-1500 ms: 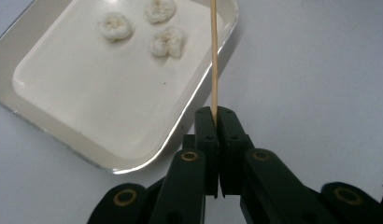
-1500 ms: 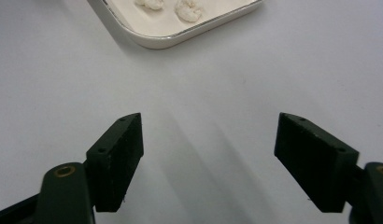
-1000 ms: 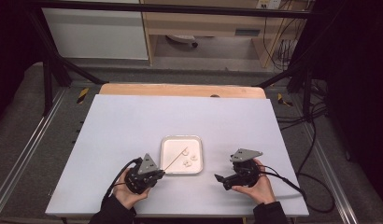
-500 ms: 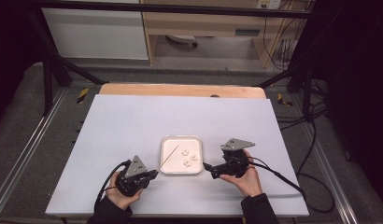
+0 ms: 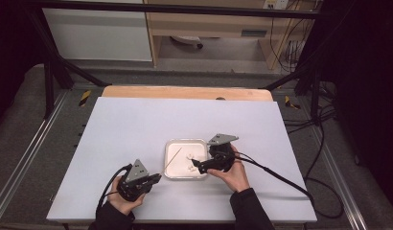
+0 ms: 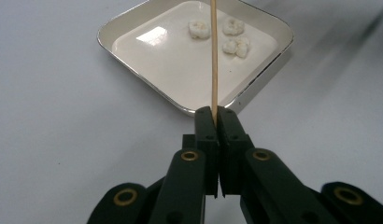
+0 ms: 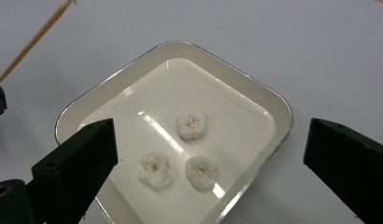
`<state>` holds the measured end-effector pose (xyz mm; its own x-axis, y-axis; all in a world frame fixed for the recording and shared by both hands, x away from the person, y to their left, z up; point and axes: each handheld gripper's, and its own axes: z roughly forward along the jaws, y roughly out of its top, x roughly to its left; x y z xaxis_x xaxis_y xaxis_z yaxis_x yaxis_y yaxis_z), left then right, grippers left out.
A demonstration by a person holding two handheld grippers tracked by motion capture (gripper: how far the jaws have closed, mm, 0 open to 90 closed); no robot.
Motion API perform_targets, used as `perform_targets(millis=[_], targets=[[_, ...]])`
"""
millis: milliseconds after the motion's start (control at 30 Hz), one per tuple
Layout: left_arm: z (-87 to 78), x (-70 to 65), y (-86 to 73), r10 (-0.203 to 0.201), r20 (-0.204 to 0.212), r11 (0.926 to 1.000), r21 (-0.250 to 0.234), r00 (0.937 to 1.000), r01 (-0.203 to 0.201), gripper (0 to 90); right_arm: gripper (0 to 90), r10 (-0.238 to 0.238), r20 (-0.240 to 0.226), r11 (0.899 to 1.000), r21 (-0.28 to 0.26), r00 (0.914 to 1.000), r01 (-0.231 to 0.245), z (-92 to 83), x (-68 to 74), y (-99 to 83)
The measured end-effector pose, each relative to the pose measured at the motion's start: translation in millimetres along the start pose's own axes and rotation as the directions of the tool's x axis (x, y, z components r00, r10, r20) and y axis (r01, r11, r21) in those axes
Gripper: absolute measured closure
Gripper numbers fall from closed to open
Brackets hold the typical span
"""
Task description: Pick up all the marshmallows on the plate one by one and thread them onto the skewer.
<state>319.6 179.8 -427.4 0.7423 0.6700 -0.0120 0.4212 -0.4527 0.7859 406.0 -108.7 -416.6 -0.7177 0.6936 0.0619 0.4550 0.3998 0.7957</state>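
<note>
Wooden skewer (image 6: 214,56) clamped in left gripper (image 6: 216,122), right gripper (image 7: 206,154) spread over white tray (image 7: 269,100)

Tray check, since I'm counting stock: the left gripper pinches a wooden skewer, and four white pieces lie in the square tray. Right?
Not quite: three white pieces lie in the square tray, as the right gripper view shows. The left gripper does pinch the wooden skewer.
</note>
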Motion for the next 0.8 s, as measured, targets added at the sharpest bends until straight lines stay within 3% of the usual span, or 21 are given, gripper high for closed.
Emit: perform_targets(millis=[200,333,433,500,800], targets=[[1.5,-0.5,-0.2,-0.007,0.004,0.9999,-0.007,1.0000,0.007,88.1,9.8,-0.007,-0.006,0.999,0.041,1.0000,0.008,22.1,1.8,4.7],[1.8,-0.8,0.0,-0.006,0.001,0.9999,-0.011,1.0000,0.006,88.2,17.2,-0.053,-0.009,0.996,0.070,0.9985,0.054,35.4,2.8,7.3],[2.2,-0.6,0.0,-0.014,-0.001,0.9998,-0.015,0.9999,0.013,88.2,23.6,-0.046,-0.034,0.997,0.053,0.9983,0.048,41.6,2.0,7.7],[2.8,-0.4,0.0,-0.016,0.001,0.9998,-0.014,0.9999,0.016,88.2,29.1,-0.067,-0.036,0.994,0.080,0.9971,0.069,46.5,0.6,8.1],[6.4,0.1,0.1,-0.004,0.010,0.9997,-0.024,0.9999,0.004,88.1,46.8,-0.086,-0.045,0.991,0.099,0.9953,0.090,53.8,1.3,6.6]])
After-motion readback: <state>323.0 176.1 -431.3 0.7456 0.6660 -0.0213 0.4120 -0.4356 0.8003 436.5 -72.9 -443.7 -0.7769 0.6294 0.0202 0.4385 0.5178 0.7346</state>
